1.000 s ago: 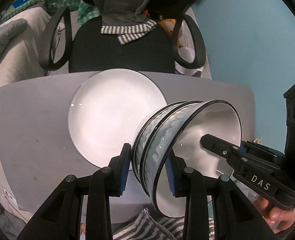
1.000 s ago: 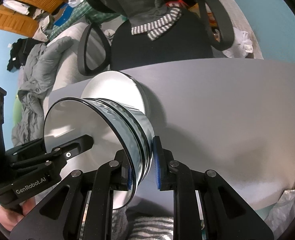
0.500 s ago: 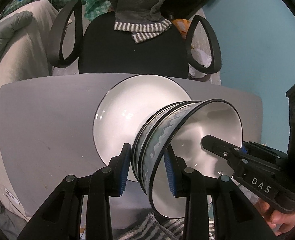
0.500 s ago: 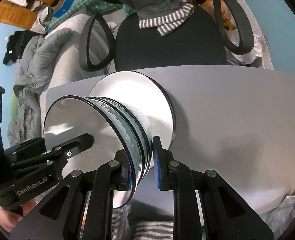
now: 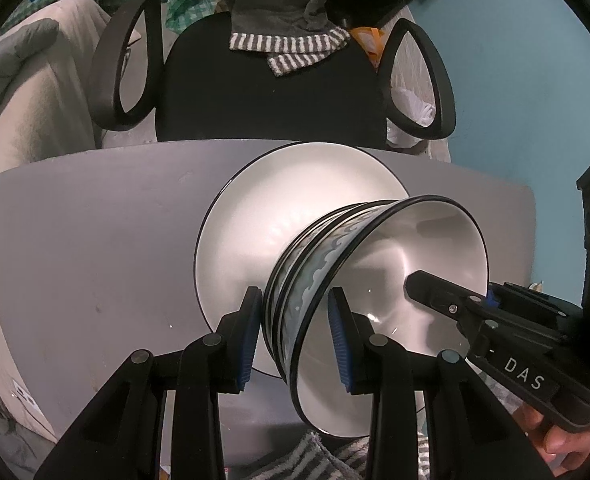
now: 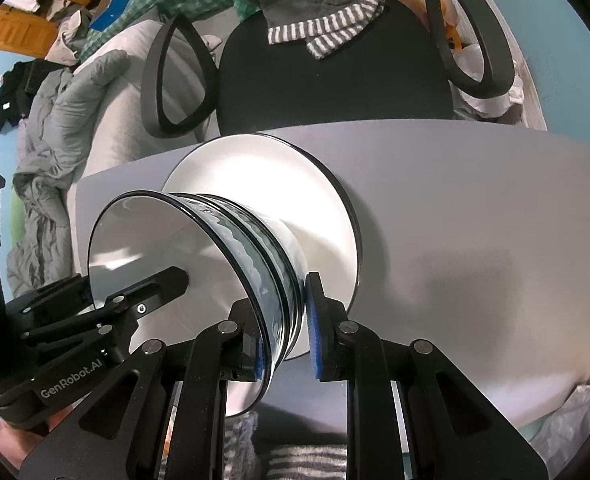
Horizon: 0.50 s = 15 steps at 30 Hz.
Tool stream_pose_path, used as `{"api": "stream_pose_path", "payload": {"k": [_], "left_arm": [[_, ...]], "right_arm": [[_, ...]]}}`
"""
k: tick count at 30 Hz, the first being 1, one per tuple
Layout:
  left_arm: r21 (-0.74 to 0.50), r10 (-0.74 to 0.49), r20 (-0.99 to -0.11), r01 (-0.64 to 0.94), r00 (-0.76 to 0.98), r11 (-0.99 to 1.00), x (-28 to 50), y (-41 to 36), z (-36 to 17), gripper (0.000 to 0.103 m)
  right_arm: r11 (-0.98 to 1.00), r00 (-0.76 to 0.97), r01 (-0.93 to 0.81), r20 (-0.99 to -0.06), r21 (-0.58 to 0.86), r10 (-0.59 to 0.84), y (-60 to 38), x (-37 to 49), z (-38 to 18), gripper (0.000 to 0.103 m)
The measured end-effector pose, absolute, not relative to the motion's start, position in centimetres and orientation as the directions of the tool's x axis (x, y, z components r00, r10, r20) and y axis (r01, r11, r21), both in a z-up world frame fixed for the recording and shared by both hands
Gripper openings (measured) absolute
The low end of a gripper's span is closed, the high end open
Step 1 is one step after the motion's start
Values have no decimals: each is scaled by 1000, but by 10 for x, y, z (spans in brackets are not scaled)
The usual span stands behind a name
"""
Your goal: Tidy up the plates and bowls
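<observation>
- nested bowls point(image 5: 335, 280) hang over the white plate point(image 5: 279, 208) on the grey desk point(image 5: 95, 240).
- your left tool point(image 5: 295, 340) and right tool point(image 6: 283, 332) each pinch opposite rims.
- plate lies straight beneath; lower evenly.
</observation>
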<state>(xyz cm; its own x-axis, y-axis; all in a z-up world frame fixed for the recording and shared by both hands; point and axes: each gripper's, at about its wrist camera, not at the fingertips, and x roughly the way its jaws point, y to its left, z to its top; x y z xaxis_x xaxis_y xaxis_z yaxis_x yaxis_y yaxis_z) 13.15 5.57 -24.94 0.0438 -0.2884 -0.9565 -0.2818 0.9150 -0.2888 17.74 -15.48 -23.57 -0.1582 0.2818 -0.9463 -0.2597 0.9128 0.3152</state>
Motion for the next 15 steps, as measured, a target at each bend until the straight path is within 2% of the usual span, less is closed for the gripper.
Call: {"api": "stream_pose_path", "payload": {"k": [15], "left_arm": [[-267,-261,-964,-252,60,930,132,53,-254,34]], "right_arm": [[918,-171,-248,-947,309,272,-152,179,-246,18]]}}
